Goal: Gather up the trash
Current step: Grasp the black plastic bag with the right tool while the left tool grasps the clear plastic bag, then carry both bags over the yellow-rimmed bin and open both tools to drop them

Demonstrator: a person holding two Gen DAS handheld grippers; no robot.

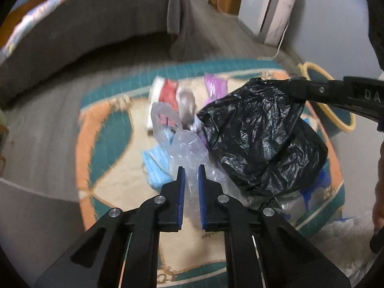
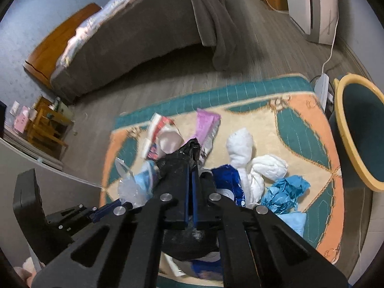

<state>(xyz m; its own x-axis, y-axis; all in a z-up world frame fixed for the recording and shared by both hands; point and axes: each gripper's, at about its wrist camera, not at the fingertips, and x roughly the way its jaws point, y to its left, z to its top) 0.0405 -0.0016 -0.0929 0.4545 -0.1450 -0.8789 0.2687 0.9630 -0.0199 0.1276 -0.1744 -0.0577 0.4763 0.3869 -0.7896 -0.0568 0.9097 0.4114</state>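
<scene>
Both views look down on a teal, orange and cream rug (image 2: 300, 129) strewn with trash. My left gripper (image 1: 191, 168) is shut on a crumpled clear plastic bag (image 1: 187, 148), which fills the narrow gap between its blue pads. To its right hangs a black trash bag (image 1: 259, 139), held at its top edge by my right gripper (image 1: 285, 84). In the right wrist view that gripper (image 2: 192, 168) is shut on the bunched black bag (image 2: 177, 160). The left gripper (image 2: 103, 210) shows at the lower left with the clear bag (image 2: 130, 188).
Loose on the rug lie a red-and-white package (image 2: 159, 129), a purple packet (image 2: 206, 122), white wads (image 2: 242, 148), crumpled blue paper (image 2: 285, 189) and blue masks (image 1: 153, 165). A teal bin with a yellow rim (image 2: 338, 110) stands right. A grey-covered bed (image 2: 144, 36) lies behind.
</scene>
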